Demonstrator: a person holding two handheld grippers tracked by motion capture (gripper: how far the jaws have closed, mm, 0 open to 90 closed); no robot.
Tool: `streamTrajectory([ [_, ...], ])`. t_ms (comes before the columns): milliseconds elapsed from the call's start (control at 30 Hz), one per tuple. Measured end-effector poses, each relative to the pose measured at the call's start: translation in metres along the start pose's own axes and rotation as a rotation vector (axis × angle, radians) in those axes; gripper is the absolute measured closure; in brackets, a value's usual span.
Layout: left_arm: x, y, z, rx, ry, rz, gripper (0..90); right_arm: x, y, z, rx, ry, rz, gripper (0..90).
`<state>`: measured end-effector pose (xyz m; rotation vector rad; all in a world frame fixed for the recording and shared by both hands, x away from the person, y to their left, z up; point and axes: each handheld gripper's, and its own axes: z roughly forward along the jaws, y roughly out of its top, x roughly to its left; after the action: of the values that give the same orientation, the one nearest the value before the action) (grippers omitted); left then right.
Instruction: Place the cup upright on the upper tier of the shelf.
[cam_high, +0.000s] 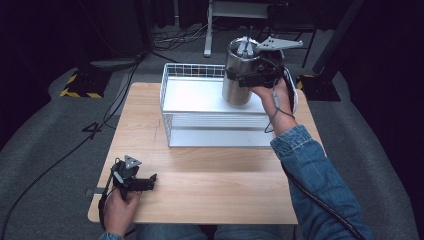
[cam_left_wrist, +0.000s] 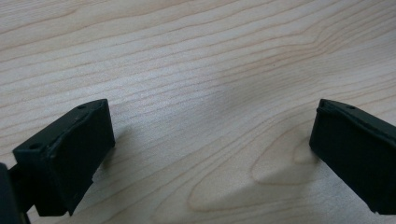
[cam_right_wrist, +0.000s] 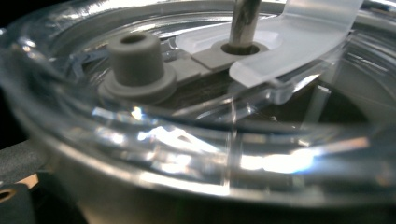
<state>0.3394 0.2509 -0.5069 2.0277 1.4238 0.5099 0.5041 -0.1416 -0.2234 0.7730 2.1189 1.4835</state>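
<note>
Right gripper (cam_high: 255, 70) fingers grasp the steel tumbler (cam_high: 239, 75), held above the wire basket (cam_high: 190, 107); placement remains. Left gripper (cam_high: 145, 182) fingers released, resting on worktop (cam_high: 210, 185).

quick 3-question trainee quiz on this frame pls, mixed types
1. True or false: the right tongs grip the steel tumbler over the white wire basket.
2. What lies between the left tongs' jaws? A) a straw B) bare wooden table C) the lid
3. What passes through the tumbler's clear lid?

Key: 1 true. 2 B, the jaws stand open over bare wood. 3 a metal straw.
</note>
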Motion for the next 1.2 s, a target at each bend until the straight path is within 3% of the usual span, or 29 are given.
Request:
streamTrajectory([
  [300,0.0,0.0,0.0,0.0,0.0,0.0,0.3,-0.013,-0.005,0.025,0.015,-0.042,0.008,3.6],
  [500,0.0,0.0,0.0,0.0,0.0,0.001,0.3,-0.016,-0.009,0.032,0.017,-0.053,0.016,3.6],
  [967,0.0,0.0,0.0,0.0,0.0,0.001,0.3,-0.023,-0.017,0.037,0.023,-0.043,0.06,3.5],
  [1200,0.0,0.0,0.0,0.0,0.0,0.001,0.3,-0.025,-0.02,0.037,0.003,-0.033,0.055,3.4],
])
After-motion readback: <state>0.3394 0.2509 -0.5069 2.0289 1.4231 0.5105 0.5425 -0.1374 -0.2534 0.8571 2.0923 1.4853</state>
